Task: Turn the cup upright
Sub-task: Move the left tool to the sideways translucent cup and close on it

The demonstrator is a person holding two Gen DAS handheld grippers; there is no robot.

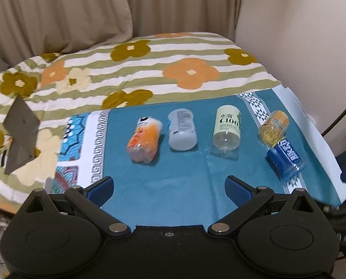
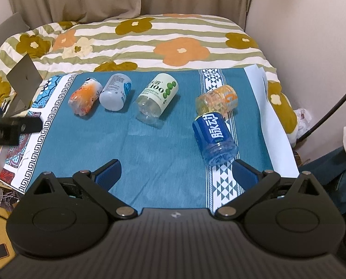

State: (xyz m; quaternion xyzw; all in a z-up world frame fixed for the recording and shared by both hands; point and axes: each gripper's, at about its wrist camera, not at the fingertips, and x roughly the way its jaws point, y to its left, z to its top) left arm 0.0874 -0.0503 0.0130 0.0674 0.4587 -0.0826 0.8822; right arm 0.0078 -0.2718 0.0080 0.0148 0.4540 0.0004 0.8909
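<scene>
Several cut-bottle cups lie on their sides on a teal cloth [image 1: 163,181]: an orange one [image 1: 144,140], a grey-white one [image 1: 182,129], a pale green "C100" one [image 1: 226,127], a yellow-orange one [image 1: 273,127] and a blue one [image 1: 285,157] touching it. The same cups show in the right wrist view: orange [image 2: 85,98], grey-white [image 2: 115,94], green [image 2: 158,97], yellow-orange [image 2: 217,99], blue [image 2: 213,137]. My left gripper [image 1: 169,187] is open and empty, in front of the cups. My right gripper [image 2: 176,173] is open and empty, its right finger [image 2: 244,174] just below the blue cup.
The cloth lies on a bed with a flowered striped quilt [image 1: 149,69]. A grey laptop-like object [image 1: 21,130] stands at the left. Curtains and a wall are behind. The left gripper's body [image 2: 8,127] shows at the left edge of the right wrist view.
</scene>
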